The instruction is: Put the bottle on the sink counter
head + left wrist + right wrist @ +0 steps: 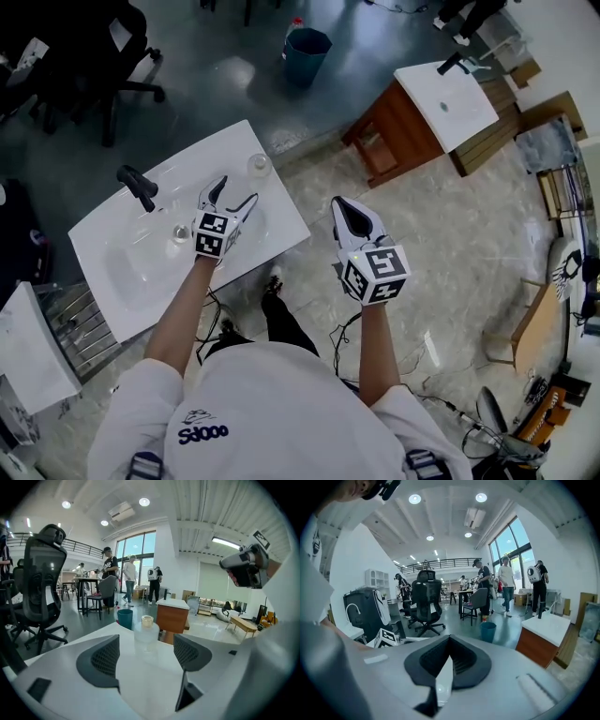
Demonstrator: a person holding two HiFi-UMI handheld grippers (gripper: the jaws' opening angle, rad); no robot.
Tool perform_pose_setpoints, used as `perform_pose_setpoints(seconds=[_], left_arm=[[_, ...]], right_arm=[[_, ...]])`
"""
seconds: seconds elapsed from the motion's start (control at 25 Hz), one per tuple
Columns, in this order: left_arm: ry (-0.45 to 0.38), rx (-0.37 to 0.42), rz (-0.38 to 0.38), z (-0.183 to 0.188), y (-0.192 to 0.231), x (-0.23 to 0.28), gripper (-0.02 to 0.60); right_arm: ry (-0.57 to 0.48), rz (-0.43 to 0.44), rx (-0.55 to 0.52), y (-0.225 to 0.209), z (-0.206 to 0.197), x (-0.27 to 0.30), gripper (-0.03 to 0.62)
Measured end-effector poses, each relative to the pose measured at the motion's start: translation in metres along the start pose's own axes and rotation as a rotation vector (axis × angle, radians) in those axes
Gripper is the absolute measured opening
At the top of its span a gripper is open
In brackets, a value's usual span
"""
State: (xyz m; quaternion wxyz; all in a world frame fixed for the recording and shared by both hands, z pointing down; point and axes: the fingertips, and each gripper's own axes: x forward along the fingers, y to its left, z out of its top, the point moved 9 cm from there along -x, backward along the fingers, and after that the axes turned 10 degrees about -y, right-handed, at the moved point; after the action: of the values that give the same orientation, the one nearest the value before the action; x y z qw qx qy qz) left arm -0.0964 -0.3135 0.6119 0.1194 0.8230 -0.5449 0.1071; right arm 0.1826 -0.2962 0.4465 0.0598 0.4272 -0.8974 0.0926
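One bottle (260,165) was seen upright on the table (281,220), just beyond the left gripper (237,189), whose fingers were spread wide and empty. The right gripper (343,208) was held off the table with its fingers pressed together.

In the left gripper view, the white body of my left gripper (146,644) is covering the base of the small clear pale-capped plastic bottle (146,629).

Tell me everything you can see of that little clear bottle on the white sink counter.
The bottle is small and squat. It looks like clear or frosted glass or plastic, with a pale round cap. It stands upright near the far corner of the white sink counter. Only the counter touches it. The left gripper points at it with its jaws apart, stopping short of it.
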Motion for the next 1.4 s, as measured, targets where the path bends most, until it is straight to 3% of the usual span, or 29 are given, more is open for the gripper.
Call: perform_pose_setpoints(seconds=[0.2, 0.48, 0.72, 1.04, 1.4], left_arm=[[-0.097, 0.017, 0.017, 0.034, 0.012, -0.048, 0.324], [-0.183, 0.106, 0.052, 0.072, 0.028, -0.119, 0.118], [-0.238, 0.161, 0.051, 0.106, 0.029, -0.168, 0.020], [-0.298, 0.220, 0.020, 0.149, 0.013, -0.221, 0.006], [-0.325, 0.277, -0.029, 0.170, -0.012, -0.258, 0.006]], right_arm=[[-0.034, -0.005, -0.041, 0.027, 0.014, -0.012, 0.009], [-0.071, 0.011, -0.076, 0.066, 0.026, -0.022, 0.009], [-0.126, 0.016, -0.089, 0.092, 0.040, -0.035, 0.009], [-0.170, 0.028, -0.153, 0.128, 0.057, -0.049, 0.009], [-0.187, 0.059, -0.199, 0.163, 0.067, -0.069, 0.009]])
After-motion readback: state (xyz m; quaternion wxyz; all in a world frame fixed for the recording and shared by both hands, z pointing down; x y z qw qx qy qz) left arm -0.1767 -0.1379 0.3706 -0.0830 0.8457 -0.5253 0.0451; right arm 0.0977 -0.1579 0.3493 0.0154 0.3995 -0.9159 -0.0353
